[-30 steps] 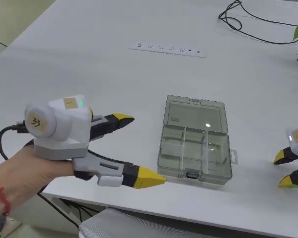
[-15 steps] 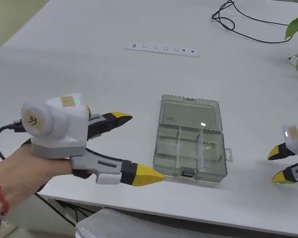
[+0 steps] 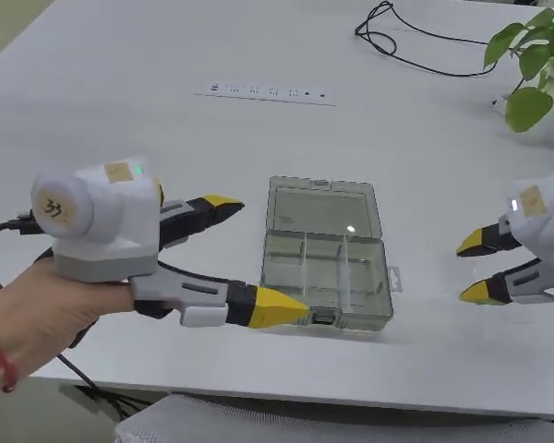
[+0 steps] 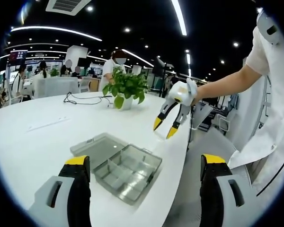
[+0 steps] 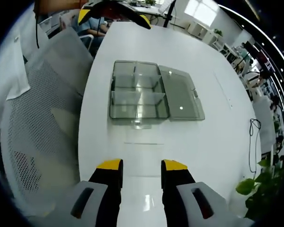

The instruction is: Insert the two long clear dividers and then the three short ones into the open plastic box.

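Right tool [image 3: 465, 271] drawn nearer the open plastic box [image 3: 325, 254], jaws apart and empty, left tool [image 3: 263, 256] spread wide and empty at its left, box near the counter [image 3: 166, 55] front edge, clear dividers [image 3: 340, 263] standing inside, free counter either side

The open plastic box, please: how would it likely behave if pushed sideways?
The plastic box looks thin-walled, so probably light; on the smooth glossy table it would likely slide. Its lid lies flat open, so tipping seems unlikely.
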Demonstrator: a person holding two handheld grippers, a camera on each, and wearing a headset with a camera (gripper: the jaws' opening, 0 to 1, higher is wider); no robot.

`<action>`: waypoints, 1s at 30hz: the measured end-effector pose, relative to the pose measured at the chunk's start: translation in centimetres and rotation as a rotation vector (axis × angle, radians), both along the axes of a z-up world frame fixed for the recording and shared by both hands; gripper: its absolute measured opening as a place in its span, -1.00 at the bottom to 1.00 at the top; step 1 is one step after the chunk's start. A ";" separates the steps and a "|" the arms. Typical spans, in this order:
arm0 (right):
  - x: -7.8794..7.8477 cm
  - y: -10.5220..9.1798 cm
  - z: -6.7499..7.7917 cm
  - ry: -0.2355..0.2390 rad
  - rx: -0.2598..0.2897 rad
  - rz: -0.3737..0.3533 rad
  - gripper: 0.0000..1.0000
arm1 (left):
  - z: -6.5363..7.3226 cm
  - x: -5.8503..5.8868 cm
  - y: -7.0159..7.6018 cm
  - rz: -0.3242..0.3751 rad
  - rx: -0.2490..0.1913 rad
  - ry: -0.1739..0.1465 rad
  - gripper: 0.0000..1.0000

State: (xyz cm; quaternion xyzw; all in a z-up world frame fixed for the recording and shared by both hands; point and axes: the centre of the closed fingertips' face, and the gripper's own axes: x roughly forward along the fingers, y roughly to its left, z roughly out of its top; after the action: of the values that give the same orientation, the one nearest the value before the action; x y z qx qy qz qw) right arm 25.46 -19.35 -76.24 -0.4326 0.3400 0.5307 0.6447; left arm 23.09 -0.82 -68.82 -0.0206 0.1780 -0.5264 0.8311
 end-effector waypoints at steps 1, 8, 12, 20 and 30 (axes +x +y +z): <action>-0.2 0.4 0.7 -0.008 0.010 -0.002 -0.34 | 0.2 0.0 -0.3 -0.004 -0.004 0.000 0.97; -0.9 2.9 4.4 -0.060 0.066 0.007 -0.34 | 2.1 0.5 -2.4 0.004 -0.087 0.055 0.87; -0.5 3.9 5.3 -0.088 0.079 0.021 -0.34 | 3.3 0.5 -4.1 -0.005 -0.149 0.098 0.75; -1.9 6.5 7.5 -0.134 0.086 0.056 -0.34 | 3.7 0.1 -6.5 -0.005 -0.200 0.230 0.40; -2.8 8.5 9.1 -0.207 0.050 0.104 -0.34 | 2.8 -0.9 -8.1 0.008 -0.239 0.392 -0.15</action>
State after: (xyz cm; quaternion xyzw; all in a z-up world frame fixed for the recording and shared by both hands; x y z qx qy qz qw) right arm 22.62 -10.87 -67.10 -0.4858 0.2355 0.5244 0.6585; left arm 22.22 -8.92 -66.00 -0.2214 0.2722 -0.5266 0.7743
